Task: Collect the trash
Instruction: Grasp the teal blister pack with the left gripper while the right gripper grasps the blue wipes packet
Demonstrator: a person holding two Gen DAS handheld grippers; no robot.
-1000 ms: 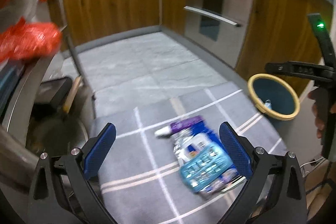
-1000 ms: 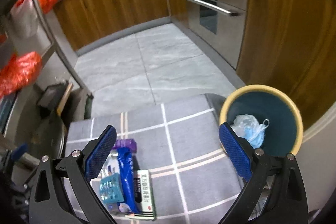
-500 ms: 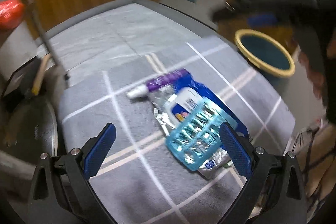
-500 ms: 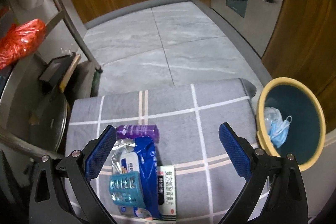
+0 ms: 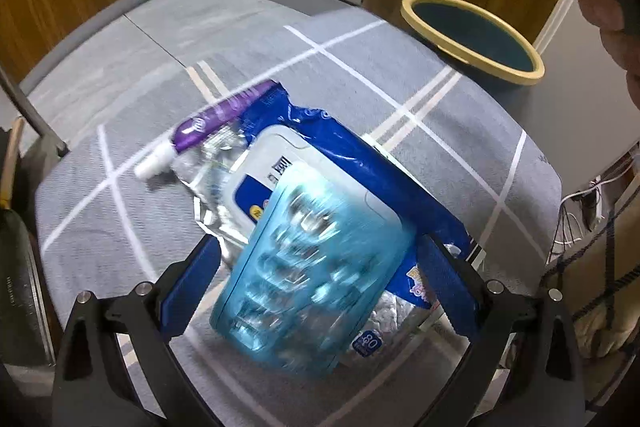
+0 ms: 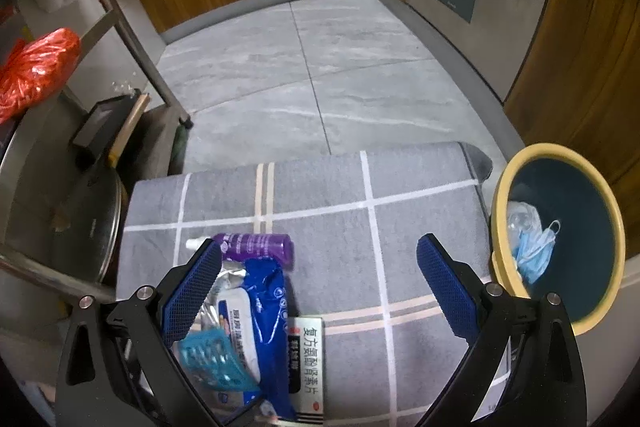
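grey mat (image 5: 120, 211): purple tube (image 5: 224, 115) lies crosswise, cap left.

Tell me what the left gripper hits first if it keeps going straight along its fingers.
Most likely the teal blister pack, which lies on the blue wipes pack right between the open fingers of the left gripper. The image is blurred, so the remaining gap is unclear.
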